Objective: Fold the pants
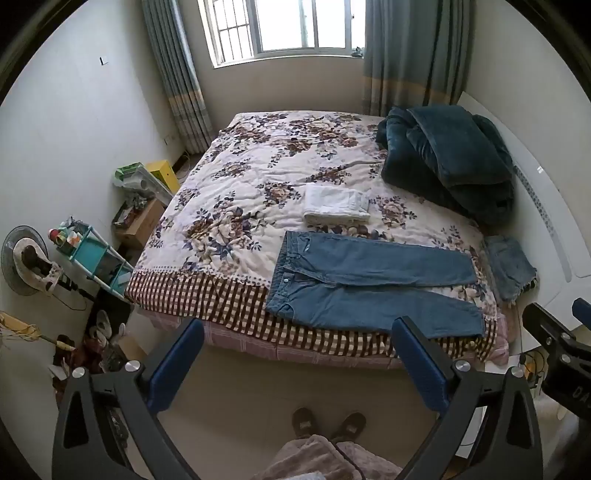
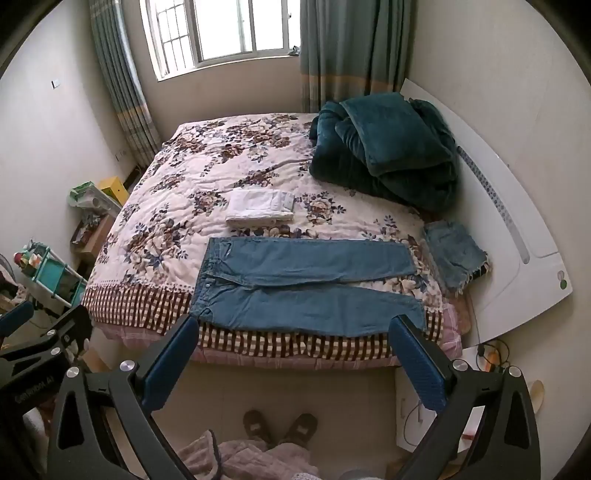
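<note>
— Denim jeans (image 1: pixel 369 284) lie flat and unfolded at the near edge of the bed (image 1: pixel 221 206), waistband left, legs right.
— And the grippers?
— Left gripper (image 1: pixel 295 354) and right gripper (image 2: pixel 291 350) both hang wide, empty, short of that edge. Every fold remains.

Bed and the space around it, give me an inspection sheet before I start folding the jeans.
Surface: bed with floral quilt, checked border at near edge.
Job's things: blue jeans spread flat, unfolded, waistband left, legs right.
Clutter: folded white garment; folded denim piece; teal blanket heaped at the headboard.
Grippers: left gripper open, above floor; right gripper open, holding nothing.
Cables: cords on floor at right.
Surroundings: window, curtains, teal shelf cart, boxes.
</note>
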